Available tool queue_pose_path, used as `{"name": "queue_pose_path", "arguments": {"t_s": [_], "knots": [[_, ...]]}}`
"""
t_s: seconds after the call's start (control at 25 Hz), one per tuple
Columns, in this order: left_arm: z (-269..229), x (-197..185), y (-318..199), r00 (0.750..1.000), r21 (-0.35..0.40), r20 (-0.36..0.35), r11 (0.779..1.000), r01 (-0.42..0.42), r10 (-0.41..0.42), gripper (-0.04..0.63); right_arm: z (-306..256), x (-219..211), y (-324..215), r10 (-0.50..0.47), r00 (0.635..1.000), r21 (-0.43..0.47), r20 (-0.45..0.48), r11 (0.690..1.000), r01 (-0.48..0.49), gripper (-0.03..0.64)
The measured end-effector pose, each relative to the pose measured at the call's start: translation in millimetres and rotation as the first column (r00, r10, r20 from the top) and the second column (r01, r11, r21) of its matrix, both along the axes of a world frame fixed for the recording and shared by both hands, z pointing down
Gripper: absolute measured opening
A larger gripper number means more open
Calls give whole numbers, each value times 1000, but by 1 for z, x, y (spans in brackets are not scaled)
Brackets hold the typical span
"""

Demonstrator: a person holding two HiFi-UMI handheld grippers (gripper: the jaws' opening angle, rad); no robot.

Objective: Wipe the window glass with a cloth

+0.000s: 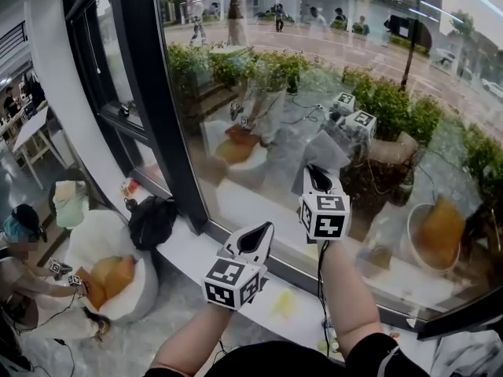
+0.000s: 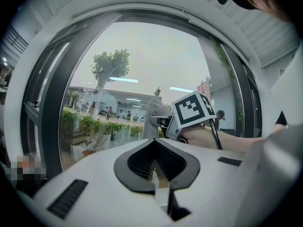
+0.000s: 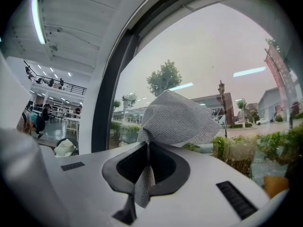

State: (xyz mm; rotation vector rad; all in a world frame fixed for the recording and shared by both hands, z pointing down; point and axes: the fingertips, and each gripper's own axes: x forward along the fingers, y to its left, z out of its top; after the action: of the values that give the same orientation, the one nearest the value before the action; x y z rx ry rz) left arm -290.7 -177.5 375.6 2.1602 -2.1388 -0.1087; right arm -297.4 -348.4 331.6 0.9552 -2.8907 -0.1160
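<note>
Grips grey cloth in right gripper by window glass; holds left gripper lower, jaws together, nothing between.

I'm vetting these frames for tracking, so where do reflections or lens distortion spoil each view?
Head view: the window glass carries indoor reflections over the outdoor scene. Left gripper view: fisheye bends the window frame into an arc, corners black. Right gripper view: the cloth is sharp; ceiling-light streaks reflect on the glass.
</note>
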Motion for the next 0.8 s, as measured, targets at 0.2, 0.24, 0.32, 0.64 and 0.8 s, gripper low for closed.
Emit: {"name": "queue_pose_path", "arguments": {"t_s": [0.2,0.24,0.32,0.64,0.8], "knots": [[-1,2,3,1000,5,-10,1000,-27,27,6,-6,6,13,8,1000,13,12,1000,-8,32],[-2,2,4,999,6,-10,999,-33,33,6,-8,8,15,10,1000,16,14,1000,-10,32],[-5,5,4,999,9,-7,999,-46,46,6,-13,12,19,15,1000,21,18,1000,-16,32],[-16,13,5,995,22,17,995,-97,97,6,-38,23,33,31,998,57,48,998,-34,32],[-27,18,2,991,35,32,991,-131,130,6,-58,30,38,48,997,90,60,995,-54,32]]}}
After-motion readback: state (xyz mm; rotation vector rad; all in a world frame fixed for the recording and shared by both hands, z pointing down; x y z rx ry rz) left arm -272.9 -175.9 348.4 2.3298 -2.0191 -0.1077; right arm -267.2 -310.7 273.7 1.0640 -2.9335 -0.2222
